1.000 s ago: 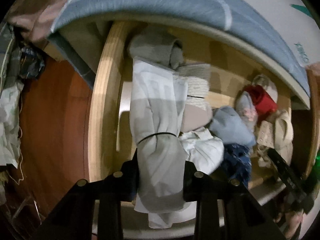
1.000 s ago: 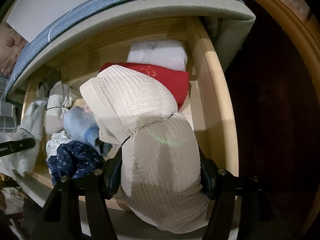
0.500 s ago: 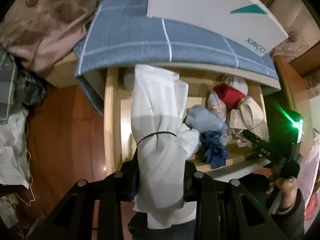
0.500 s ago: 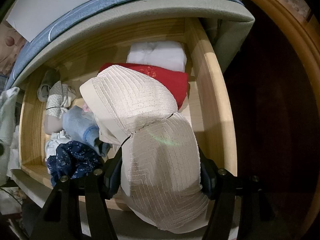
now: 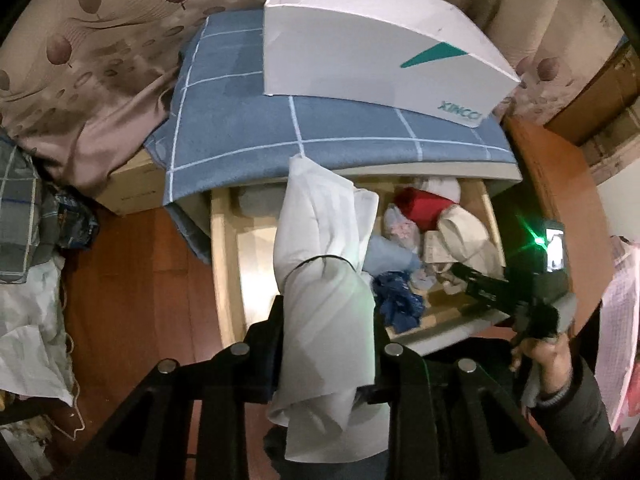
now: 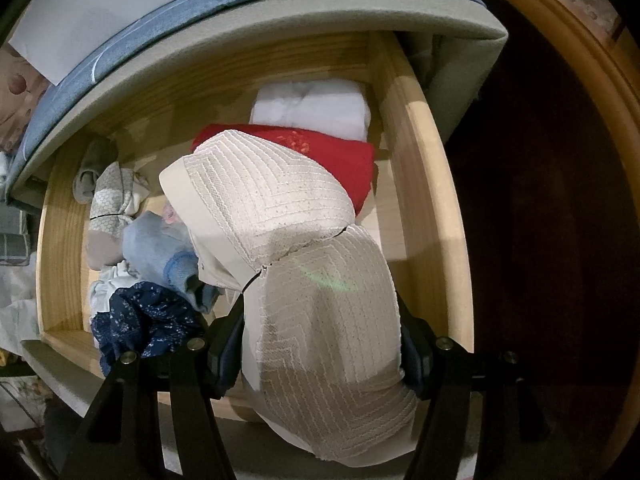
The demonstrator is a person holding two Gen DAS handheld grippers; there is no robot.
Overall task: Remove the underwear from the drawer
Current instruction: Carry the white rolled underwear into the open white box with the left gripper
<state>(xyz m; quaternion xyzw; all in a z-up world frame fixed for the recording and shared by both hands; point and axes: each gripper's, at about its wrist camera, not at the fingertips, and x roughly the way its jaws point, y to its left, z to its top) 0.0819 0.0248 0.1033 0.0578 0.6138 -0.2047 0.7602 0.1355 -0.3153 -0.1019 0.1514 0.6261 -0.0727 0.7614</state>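
Left gripper [image 5: 328,344]: my jaws clenched on a white banded roll [image 5: 324,280], held high above the drawer [image 5: 224,264], clear of it.
Right gripper [image 6: 320,344]: jaws clamped on a cream textured roll [image 6: 320,292], low over the drawer's right side, not yet out.
Drawer: more rolled underwear inside.
Room: blue checked cloth [image 5: 328,120] tops the drawer unit, white box [image 5: 360,52] on it; wood floor [image 5: 136,280] left.

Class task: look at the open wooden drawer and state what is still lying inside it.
Inside the drawer: a white folded item, a red one, pale blue, navy floral and grey pieces. The beige bundle, clamped in the right gripper, hides the floor beneath it.
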